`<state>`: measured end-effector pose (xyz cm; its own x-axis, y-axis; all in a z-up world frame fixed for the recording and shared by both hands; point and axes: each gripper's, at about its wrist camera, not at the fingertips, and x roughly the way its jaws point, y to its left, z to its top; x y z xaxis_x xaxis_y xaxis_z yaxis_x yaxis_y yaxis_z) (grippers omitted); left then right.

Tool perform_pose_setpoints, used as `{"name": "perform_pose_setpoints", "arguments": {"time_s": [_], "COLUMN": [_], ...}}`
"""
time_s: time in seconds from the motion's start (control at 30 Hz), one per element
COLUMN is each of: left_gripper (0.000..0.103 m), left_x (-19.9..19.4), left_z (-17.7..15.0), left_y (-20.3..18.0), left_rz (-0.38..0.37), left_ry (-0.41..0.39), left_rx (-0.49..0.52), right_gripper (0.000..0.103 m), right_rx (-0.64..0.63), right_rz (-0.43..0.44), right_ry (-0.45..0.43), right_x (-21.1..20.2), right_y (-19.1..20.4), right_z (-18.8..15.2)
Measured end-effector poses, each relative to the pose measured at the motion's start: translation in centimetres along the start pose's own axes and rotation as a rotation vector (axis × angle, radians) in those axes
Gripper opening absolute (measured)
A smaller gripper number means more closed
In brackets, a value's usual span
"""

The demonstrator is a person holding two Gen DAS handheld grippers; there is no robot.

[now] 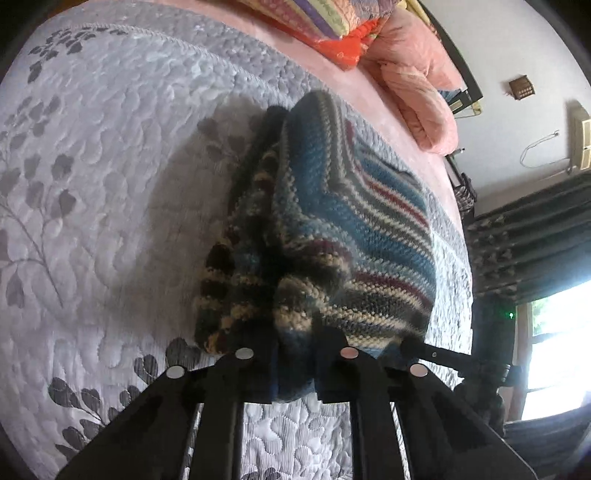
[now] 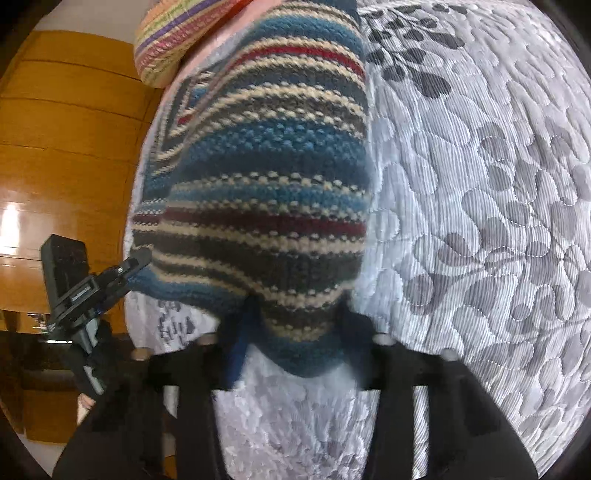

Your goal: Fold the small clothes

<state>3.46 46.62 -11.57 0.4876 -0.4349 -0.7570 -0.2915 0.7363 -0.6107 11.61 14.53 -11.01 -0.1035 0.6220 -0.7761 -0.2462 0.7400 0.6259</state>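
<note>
Knitwear with blue, cream, grey and dark-red stripes, the striped garment (image 1: 332, 229), is held lifted and bunched above the quilted bedspread (image 1: 110, 177) of the bed. One edge is clamped between the closed fingers of the left tool (image 1: 295, 369); a second edge is clamped in the same way by the right tool (image 2: 295, 343). The fabric is seen draped in folds between both grips, partly resting on the bedspread. A pink pillow (image 1: 421, 96) and a multicoloured striped blanket (image 1: 314, 18) are located near the head of the bed.
</note>
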Motion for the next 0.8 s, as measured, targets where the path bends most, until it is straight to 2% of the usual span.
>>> {"name": "perform_pose_setpoints", "arguments": {"time_s": [0.1,0.3,0.43,0.53,0.6,0.7,0.8], "left_gripper": [0.012,0.012,0.013,0.014,0.015,0.024,0.045], "left_x": [-0.9,1.3,1.9,1.9,1.8,0.9,-0.6], "left_z": [0.3,-0.4,-0.9,-1.0,-0.9,-0.9,-0.9], "left_y": [0.3,2.9,3.4,2.9,2.6,2.1,1.5], "left_rz": [-0.028,-0.006,-0.018,0.003,0.007,-0.007,-0.008], "left_ry": [-0.029,0.024,0.020,0.020,0.024,0.037,0.033], "left_rx": [-0.004,-0.031,-0.023,0.005,0.008,0.005,0.038], "right_gripper": [0.025,0.024,0.024,0.026,0.032,0.042,0.056], "right_rx": [-0.026,-0.040,-0.038,-0.042,-0.045,-0.061,-0.083], "right_rz": [0.020,-0.035,-0.044,-0.048,-0.058,-0.069,-0.071], "right_ry": [-0.020,-0.004,-0.005,0.001,0.007,-0.001,-0.039], "right_x": [-1.3,-0.6,0.2,0.2,0.1,-0.4,-1.7], "right_y": [0.6,-0.5,-1.0,-1.0,-0.8,0.2,1.1], "right_z": [-0.1,-1.1,-1.1,-0.8,-0.7,0.0,0.8]}}
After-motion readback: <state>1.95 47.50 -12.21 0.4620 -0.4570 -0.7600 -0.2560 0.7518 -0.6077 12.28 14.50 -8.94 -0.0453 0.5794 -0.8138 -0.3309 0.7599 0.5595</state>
